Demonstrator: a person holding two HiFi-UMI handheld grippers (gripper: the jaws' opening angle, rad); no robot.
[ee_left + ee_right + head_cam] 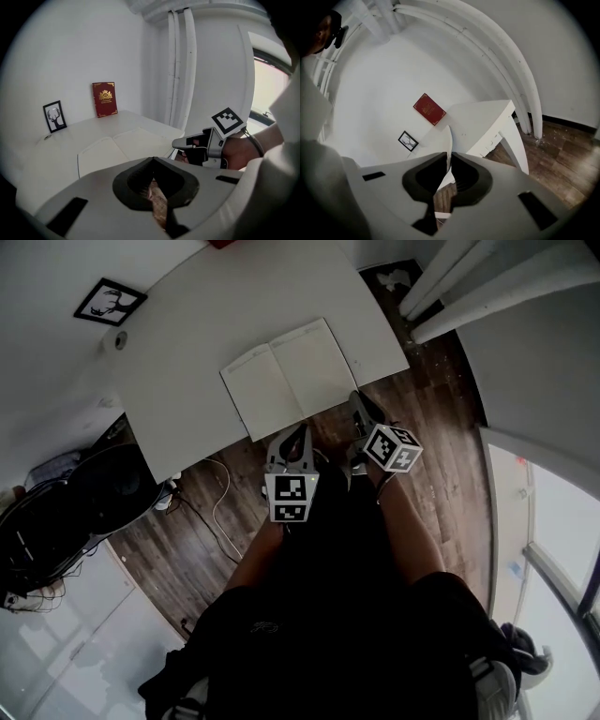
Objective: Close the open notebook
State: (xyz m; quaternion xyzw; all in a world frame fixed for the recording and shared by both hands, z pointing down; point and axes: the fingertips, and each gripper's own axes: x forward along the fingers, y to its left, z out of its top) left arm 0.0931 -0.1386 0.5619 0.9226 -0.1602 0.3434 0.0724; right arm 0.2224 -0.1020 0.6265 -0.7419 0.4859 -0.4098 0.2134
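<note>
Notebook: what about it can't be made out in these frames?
- Cover of the notebook: it faces down on the table.
- Whether the right gripper pinches one page or more: its view shows only a thin white edge, and in the head view its body hides the spot.
- Any writing: too small in the head view.

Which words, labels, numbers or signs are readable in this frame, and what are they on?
No text is legible.
On the red book: gold emblem and print, too small to read.
On the open notebook: no writing can be made out.
On the framed picture: antlered-head drawing, no words.
On the marker cubes: black-and-white square patterns only.
</note>
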